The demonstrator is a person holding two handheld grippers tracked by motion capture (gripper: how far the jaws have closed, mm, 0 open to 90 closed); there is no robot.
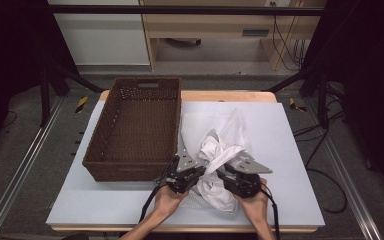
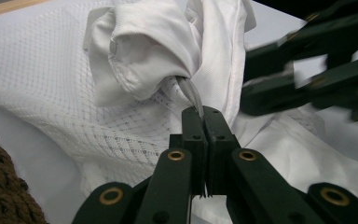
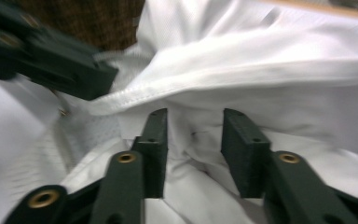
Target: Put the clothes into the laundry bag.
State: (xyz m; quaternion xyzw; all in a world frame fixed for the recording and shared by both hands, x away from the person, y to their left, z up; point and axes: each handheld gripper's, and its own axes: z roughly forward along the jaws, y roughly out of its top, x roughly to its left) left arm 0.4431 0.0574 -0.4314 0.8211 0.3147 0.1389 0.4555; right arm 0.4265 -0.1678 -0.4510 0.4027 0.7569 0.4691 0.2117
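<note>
A crumpled white garment with a mesh lining lies on the mat, to the right of a brown wicker basket. My left gripper is at the garment's front left. In the left gripper view its jaws are shut on a thin grey strip that comes out of a fold in the white garment. My right gripper is at the garment's front right. Its jaws stand apart over the white garment, and the pads do not press on the cloth.
The basket has nothing in it and sits at the mat's left, close beside my left gripper. Bare mat lies to the right of the garment and along the front edge. Black frame rails run down both sides of the table.
</note>
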